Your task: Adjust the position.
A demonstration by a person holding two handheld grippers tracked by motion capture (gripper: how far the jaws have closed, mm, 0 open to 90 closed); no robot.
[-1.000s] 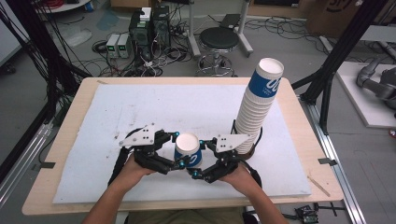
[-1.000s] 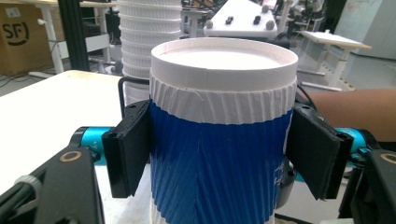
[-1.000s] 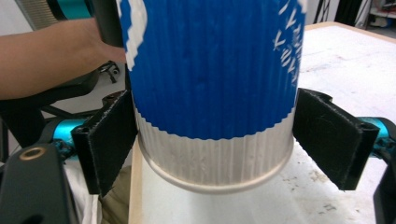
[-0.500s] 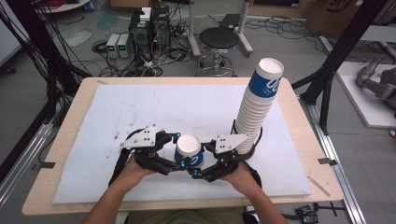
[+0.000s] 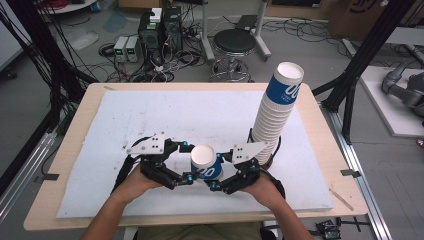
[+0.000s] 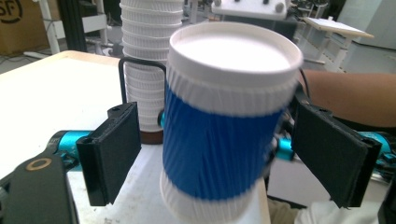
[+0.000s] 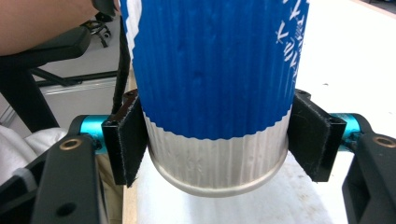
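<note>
- White foam sheet [image 5: 150,120] over wooden tabletop [image 5: 320,125] — cables, black stool [image 5: 234,42] on the floor behind.
- Blue-and-white ribbed paper cup [image 5: 206,164], upside down, near front edge; tall cup stack [image 5: 276,115] beside it.
- Right tongs [image 7: 215,140] just closed, clamping cup.
- Left tongs [image 6: 219,154] just opened — pads clear of cup.

The cup stack [image 5: 276,117] stands on the table [image 5: 75,150], toward its right edge. A single cup [image 5: 206,163] sits left of the stack, nearer the person, between the left gripper [image 5: 186,162] and the right gripper [image 5: 223,171].
</note>
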